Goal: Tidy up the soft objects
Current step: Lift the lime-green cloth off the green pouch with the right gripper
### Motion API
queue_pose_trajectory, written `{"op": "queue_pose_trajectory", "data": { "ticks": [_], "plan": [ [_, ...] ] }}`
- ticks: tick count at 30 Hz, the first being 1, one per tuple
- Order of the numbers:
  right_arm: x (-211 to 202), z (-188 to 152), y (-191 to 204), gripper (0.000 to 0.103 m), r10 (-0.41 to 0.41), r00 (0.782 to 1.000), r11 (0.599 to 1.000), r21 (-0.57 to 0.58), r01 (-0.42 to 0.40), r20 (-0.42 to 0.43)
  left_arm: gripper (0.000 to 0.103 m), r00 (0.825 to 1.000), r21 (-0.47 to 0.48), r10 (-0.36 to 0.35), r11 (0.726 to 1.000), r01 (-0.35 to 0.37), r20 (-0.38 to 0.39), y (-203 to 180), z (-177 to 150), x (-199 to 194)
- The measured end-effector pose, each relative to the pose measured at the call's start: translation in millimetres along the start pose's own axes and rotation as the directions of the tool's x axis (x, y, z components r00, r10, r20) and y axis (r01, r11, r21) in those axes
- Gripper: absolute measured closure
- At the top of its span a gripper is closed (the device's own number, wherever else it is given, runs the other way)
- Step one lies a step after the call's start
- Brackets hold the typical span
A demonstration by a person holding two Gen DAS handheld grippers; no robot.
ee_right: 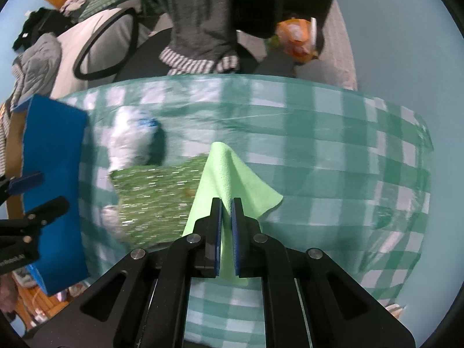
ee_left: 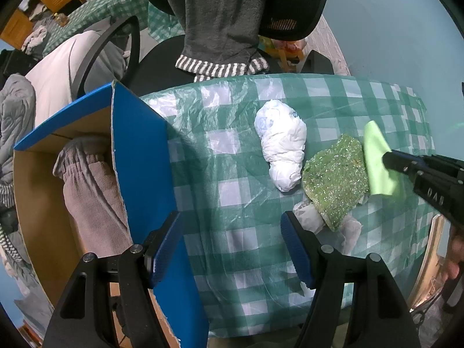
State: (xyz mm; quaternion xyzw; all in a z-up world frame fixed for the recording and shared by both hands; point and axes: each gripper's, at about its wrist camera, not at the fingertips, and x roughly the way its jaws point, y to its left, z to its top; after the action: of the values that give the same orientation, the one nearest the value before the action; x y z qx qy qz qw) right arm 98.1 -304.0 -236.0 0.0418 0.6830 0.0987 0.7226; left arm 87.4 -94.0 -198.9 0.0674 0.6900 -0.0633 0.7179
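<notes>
Soft things are what this is all about, and right now the light green cloth (ee_right: 229, 174) is the one in play: the right gripper (ee_right: 227, 232) has its jaws pinched together on it, the fabric rising in a peak ahead of the fingers at the centre of the right wrist view, its far part draping over the edge of the glittery green pad (ee_right: 156, 200). In the left wrist view that same cloth (ee_left: 378, 162) shows at the right edge, lifted in the black tongs, just beside the pad (ee_left: 336, 182). The left gripper (ee_left: 232, 246) hangs wide open with nothing between its blue pads, poised at the bottom of the frame over the checked tablecloth (ee_left: 232, 174), next to the blue-sided cardboard box (ee_left: 139, 156). And the score so far? One grey-brown towel (ee_left: 92, 191) is already lying inside the box at the lower left. Still out on the cloth are the knotted white plastic bag (ee_left: 281, 150) at centre, the sparkly pad, and some crumpled clear wrapping (ee_left: 310, 217) tucked under it. So, by my reckoning, it's early going: one item stowed, one in the grip, several yet to collect.
</notes>
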Motion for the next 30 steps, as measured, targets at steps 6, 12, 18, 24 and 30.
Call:
{"op": "queue_pose_trajectory", "data": {
  "ticks": [6, 12, 18, 24, 30],
  "plan": [
    [3, 2, -34, 0.097, -0.031, 1.000, 0.998, 0.045, 0.031, 0.003, 0.032, 1.000, -0.002, 0.008, 1.000, -0.008, -0.007, -2, 5, 2],
    [7, 0, -54, 0.096, 0.010, 1.000, 0.998, 0.070, -0.010, 0.006, 0.032, 1.000, -0.010, 0.007, 1.000, -0.007, -0.008, -5, 13, 4],
    [6, -1, -62, 0.054, 0.040, 0.999, 0.993, 0.114, -0.043, 0.026, 0.032, 1.000, -0.029, -0.002, 1.000, 0.001, -0.009, -6, 23, 6],
    [1, 0, -63, 0.050, 0.078, 0.996, 0.988, 0.130, -0.084, 0.054, 0.022, 0.999, -0.071, -0.035, 0.997, 0.035, -0.002, -9, 39, 10],
    [2, 7, -55, 0.048, 0.093, 0.994, 0.989, 0.111, -0.099, 0.062, 0.022, 0.998, -0.074, -0.055, 0.996, 0.055, -0.002, -20, 56, 19]
  ]
}}
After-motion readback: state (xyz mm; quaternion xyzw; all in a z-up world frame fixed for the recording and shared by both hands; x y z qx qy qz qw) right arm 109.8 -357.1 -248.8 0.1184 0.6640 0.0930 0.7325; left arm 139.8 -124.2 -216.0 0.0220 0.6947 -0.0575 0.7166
